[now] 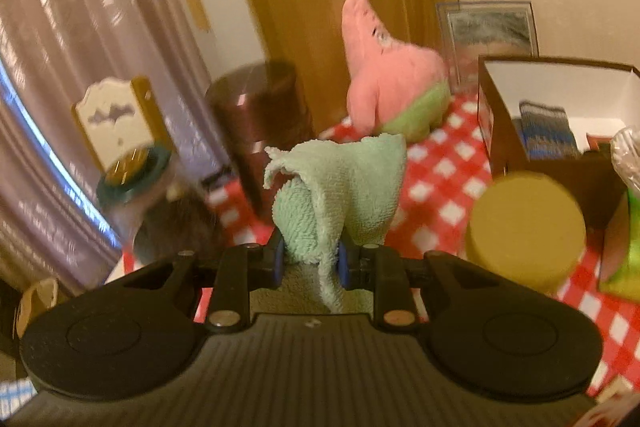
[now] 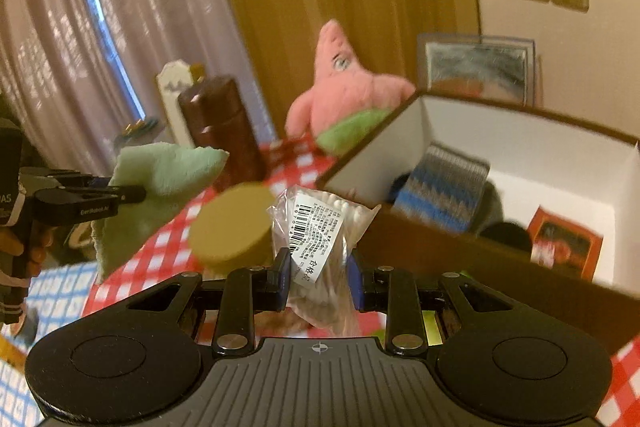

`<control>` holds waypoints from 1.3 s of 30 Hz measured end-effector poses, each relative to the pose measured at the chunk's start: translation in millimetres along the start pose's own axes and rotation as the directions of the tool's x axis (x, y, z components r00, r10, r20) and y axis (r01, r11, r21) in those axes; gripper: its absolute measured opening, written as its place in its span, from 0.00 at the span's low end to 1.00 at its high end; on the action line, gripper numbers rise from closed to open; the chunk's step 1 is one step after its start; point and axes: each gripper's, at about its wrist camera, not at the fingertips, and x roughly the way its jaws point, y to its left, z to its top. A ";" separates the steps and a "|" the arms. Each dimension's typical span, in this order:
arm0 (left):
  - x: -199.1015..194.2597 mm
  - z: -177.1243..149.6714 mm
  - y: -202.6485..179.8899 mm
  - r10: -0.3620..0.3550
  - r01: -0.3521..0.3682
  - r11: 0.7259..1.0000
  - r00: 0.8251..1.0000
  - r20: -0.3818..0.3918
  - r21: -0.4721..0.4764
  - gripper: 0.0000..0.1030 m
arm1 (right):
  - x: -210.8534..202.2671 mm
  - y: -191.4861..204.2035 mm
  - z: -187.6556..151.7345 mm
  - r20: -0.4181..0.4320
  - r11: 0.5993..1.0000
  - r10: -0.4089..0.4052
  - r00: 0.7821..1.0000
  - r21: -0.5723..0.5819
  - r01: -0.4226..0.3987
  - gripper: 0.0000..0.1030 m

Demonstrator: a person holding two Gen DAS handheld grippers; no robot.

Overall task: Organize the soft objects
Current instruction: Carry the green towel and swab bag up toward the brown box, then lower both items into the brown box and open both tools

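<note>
Black tongs [image 1: 311, 263], blue pads [image 2: 285, 277], silver screws.

box [image 2: 520, 163] cut off right; folded knit [image 2: 444, 187] half hidden.

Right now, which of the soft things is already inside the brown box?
The striped knit piece, blue and grey, lying in the brown box. The green cloth is held up in fingers, and the pink plush sits on the tablecloth.

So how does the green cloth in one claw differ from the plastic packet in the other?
The green cloth is opaque, fuzzy terry, bunched up; the plastic packet is clear, smooth, with a barcode label and cotton swabs showing through. The cloth sits in the left claw, the packet in the right claw. Both are soft, pinched and lifted off the checked tablecloth.
</note>
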 end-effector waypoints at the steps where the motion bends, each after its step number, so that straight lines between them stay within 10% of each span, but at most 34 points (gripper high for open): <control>1: 4.1 8.4 -1.9 -0.003 0.003 1.000 1.000 0.012 0.006 0.22 | 2.9 -4.3 6.9 0.012 1.000 -0.010 1.000 0.007 0.010 0.29; 11: 39.7 93.6 -49.5 -0.131 0.120 0.990 0.980 0.151 0.079 0.22 | 17.2 -53.9 54.1 0.078 0.990 -0.127 0.989 0.065 0.122 0.29; 20: 57.1 142.8 -122.0 -0.315 0.287 0.945 0.928 0.200 0.160 0.22 | 28.2 -103.3 67.9 0.059 0.964 -0.235 0.970 0.141 0.225 0.29; 33: 68.0 150.1 -208.4 -0.538 0.508 0.835 0.834 0.119 0.211 0.26 | 15.4 -159.8 56.3 -0.017 0.907 -0.370 0.929 0.210 0.365 0.29; 39: 78.1 147.0 -233.7 -0.565 0.552 0.816 0.825 0.032 0.169 0.42 | 14.2 -174.4 53.2 -0.042 0.886 -0.400 0.915 0.236 0.399 0.30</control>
